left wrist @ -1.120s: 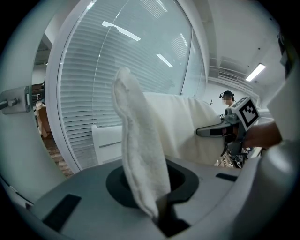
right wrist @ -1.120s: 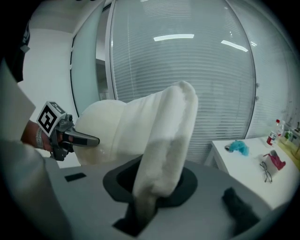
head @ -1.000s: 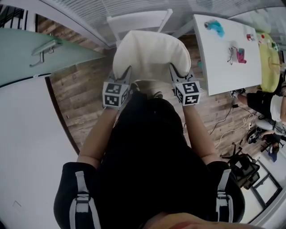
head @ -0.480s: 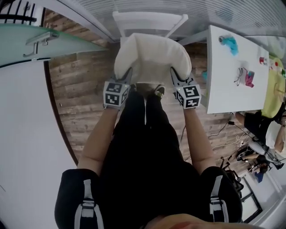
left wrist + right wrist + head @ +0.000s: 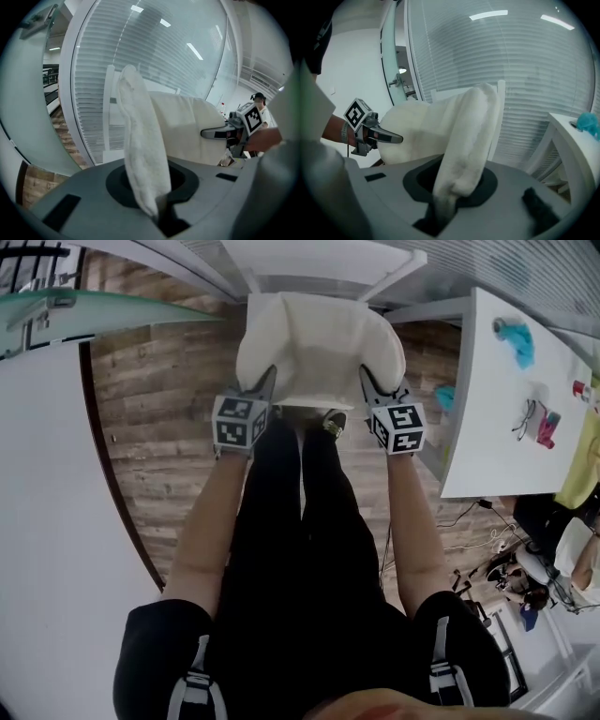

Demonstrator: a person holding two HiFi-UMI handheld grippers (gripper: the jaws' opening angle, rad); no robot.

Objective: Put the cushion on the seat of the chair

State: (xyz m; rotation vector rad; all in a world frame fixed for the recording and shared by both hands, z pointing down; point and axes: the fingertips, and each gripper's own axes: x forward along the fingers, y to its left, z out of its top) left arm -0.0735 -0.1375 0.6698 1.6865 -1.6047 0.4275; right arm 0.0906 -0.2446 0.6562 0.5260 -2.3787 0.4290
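Cream cushion (image 5: 319,343): I am clenching its edges in my left claw (image 5: 266,382) and right claw (image 5: 368,382), chair (image 5: 323,261) just beyond them; next, I judge, lowering it flat onto the seat.

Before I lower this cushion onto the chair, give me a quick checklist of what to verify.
1. Left gripper grips cushion edge: ok.
2. Right gripper grips opposite edge: ok.
3. Cushion lined up with chair: ok, just in front of its backrest.
4. Seat free of clutter: cannot tell, cushion hides it.
5. Cushion touching the seat: cannot tell.
6. White table apart from the cushion: ok.
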